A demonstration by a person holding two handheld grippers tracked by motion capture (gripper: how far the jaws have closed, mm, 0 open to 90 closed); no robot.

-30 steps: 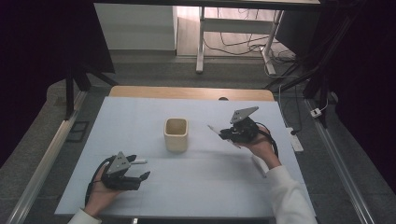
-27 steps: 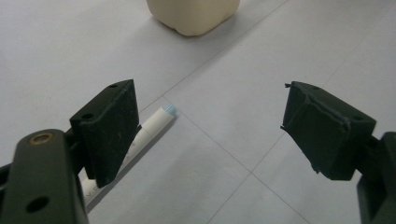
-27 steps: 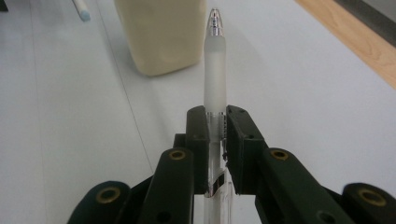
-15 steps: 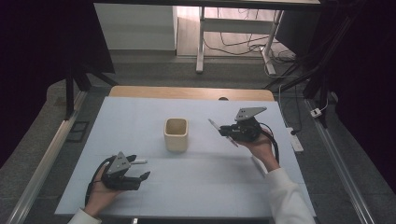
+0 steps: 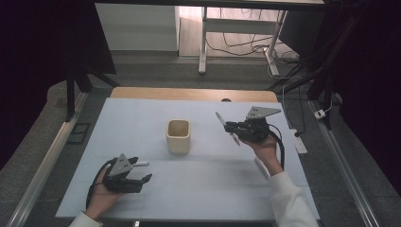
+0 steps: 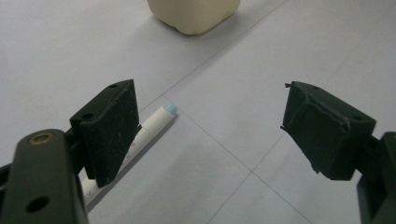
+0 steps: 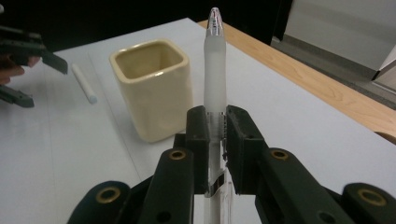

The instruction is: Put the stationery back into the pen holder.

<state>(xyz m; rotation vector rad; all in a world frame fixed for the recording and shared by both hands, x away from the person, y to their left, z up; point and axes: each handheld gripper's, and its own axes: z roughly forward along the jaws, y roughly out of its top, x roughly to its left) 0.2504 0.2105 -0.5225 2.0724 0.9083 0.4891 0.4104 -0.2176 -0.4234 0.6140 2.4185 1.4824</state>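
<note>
Right gripper (image 7: 215, 128): jaws clamped on frosted pen (image 7: 215, 65), tip toward 12 o'clock, cream cup (image 7: 152, 88) at 10 o'clock. Left gripper (image 6: 205, 135): jaws wide apart, gripping nothing, white marker (image 6: 154, 123) on table (image 5: 213, 179) beside 9 o'clock jaw.

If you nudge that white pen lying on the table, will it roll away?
Probably yes: the white pen looks round and smooth, and it lies flat on the level table. It seems thin and stiff, so likely light. The left gripper stands open beside it.
</note>
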